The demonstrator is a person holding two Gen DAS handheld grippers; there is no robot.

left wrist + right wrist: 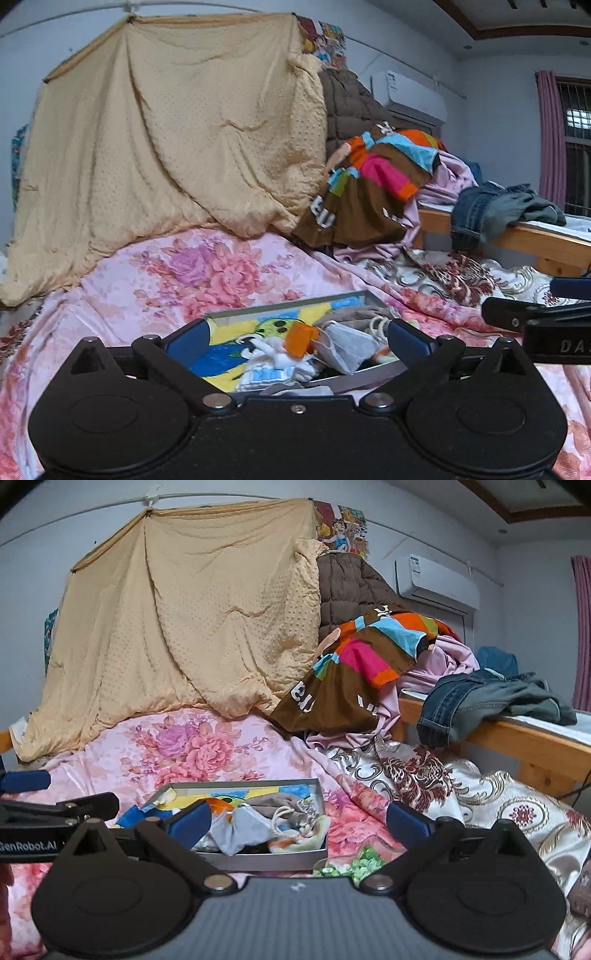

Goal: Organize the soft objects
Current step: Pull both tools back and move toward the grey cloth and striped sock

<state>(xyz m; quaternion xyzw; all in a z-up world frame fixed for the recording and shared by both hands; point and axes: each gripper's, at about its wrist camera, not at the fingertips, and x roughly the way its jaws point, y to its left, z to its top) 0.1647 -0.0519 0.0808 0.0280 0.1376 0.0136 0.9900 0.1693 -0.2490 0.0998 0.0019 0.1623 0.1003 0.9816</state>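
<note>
- Left gripper point(295, 341) jaws spread wide, nothing between the pads, hanging just above the near side of the grey tray point(284, 312)
- Right gripper point(298, 821) also wide and empty, beside the left one, tray point(258, 860) just ahead and to its left
- Tray sits on the pink floral quilt point(207, 269), filled with soft bits: a grey face mask point(349, 345), an orange block point(300, 339), white cloth point(273, 363), a beige drawstring pouch point(291, 810)
- Behind, a tan blanket point(177, 129) hangs down; jeans point(461, 701) drape over the wooden rail point(517, 738)
</note>
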